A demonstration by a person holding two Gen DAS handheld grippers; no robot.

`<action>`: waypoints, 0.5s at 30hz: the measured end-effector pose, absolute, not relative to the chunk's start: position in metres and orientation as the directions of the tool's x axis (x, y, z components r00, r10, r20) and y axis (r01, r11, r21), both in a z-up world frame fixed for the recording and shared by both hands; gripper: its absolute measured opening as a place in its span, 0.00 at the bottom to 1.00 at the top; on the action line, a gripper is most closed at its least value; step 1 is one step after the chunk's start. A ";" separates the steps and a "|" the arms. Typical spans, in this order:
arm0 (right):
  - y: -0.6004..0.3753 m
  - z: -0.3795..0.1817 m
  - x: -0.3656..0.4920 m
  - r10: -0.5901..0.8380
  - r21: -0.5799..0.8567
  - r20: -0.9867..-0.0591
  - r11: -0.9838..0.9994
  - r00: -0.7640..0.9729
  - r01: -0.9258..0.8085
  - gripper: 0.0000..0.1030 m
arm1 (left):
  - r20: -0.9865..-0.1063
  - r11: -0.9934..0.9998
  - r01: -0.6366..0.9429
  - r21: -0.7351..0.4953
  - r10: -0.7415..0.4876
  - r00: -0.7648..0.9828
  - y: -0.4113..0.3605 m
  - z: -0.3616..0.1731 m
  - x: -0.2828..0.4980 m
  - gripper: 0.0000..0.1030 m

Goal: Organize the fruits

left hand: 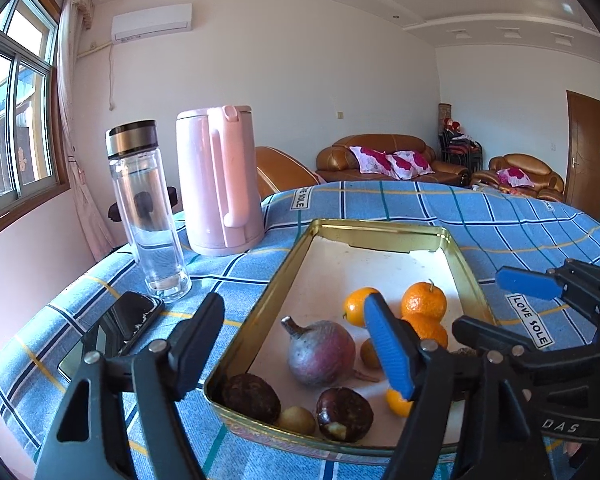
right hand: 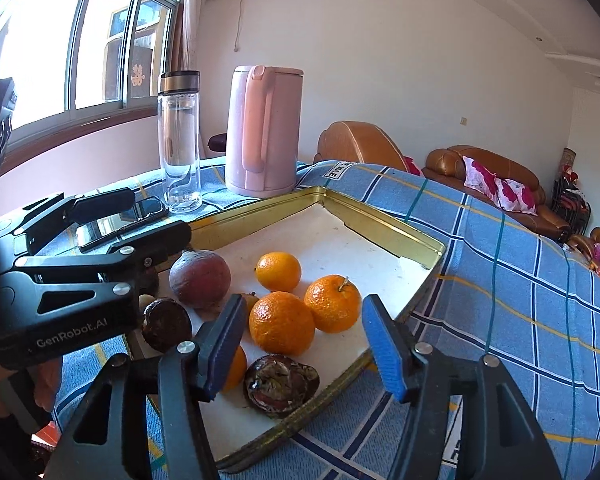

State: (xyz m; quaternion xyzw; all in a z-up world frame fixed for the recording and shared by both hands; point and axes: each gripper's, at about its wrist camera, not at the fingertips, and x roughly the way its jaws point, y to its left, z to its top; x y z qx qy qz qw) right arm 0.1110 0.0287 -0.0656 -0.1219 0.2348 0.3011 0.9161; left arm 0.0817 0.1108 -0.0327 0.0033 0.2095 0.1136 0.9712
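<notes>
Right wrist view: both grippers' jaws spread empty above the tin tray (right hand: 384, 232), oranges (right hand: 282, 322) near its right rim.

A pink kettle (left hand: 219, 180) is standing upright on the blue checked tablecloth (left hand: 500, 216) at about eleven o'clock, its handle facing the camera. Just beside it, at ten o'clock, a clear glass bottle (left hand: 148, 212) with a dark metal cap is standing upright too. A black phone (left hand: 134, 318) is lying flat near the bottle's base, at nine o'clock. Brown leather sofas (left hand: 392, 158) with floral cushions are sitting beyond the table at one o'clock.
</notes>
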 end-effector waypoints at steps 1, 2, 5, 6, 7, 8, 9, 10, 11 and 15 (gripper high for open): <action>0.024 -0.064 0.109 0.488 -0.078 -0.495 0.799 0.719 -0.596 0.65 | -0.403 0.974 -0.221 0.047 0.221 0.888 0.111 -0.032 0.081 0.74; 0.018 -0.061 0.108 0.480 -0.072 -0.486 0.810 0.730 -0.581 0.67 | -0.399 0.974 -0.221 0.041 0.219 0.891 0.110 -0.031 0.080 0.74; 0.001 -0.054 0.105 0.460 -0.052 -0.458 0.840 0.761 -0.539 0.71 | -0.385 0.975 -0.219 0.040 0.217 0.897 0.107 -0.027 0.076 0.75; -0.004 -0.052 0.104 0.454 -0.047 -0.448 0.848 0.770 -0.528 0.72 | -0.380 0.975 -0.219 0.040 0.218 0.899 0.105 -0.025 0.074 0.76; -0.008 -0.050 0.103 0.450 -0.045 -0.440 0.853 0.777 -0.519 0.73 | -0.373 0.975 -0.217 0.039 0.216 0.902 0.103 -0.024 0.073 0.77; -0.010 -0.048 0.101 0.446 -0.044 -0.433 0.858 0.784 -0.512 0.74 | -0.369 0.976 -0.215 0.039 0.214 0.904 0.102 -0.022 0.072 0.78; -0.013 -0.046 0.099 0.442 -0.045 -0.426 0.861 0.790 -0.506 0.74 | -0.364 0.976 -0.214 0.041 0.214 0.906 0.100 -0.021 0.071 0.78; -0.016 -0.044 0.097 0.438 -0.047 -0.419 0.864 0.795 -0.501 0.75 | -0.359 0.976 -0.213 0.043 0.214 0.909 0.098 -0.019 0.070 0.80; -0.018 -0.042 0.096 0.435 -0.049 -0.414 0.866 0.800 -0.497 0.76 | -0.356 0.976 -0.212 0.045 0.213 0.910 0.096 -0.018 0.069 0.83; -0.024 -0.039 0.091 0.420 -0.061 -0.401 0.874 0.814 -0.481 0.78 | -0.344 0.975 -0.216 0.052 0.221 0.913 0.092 -0.015 0.067 0.90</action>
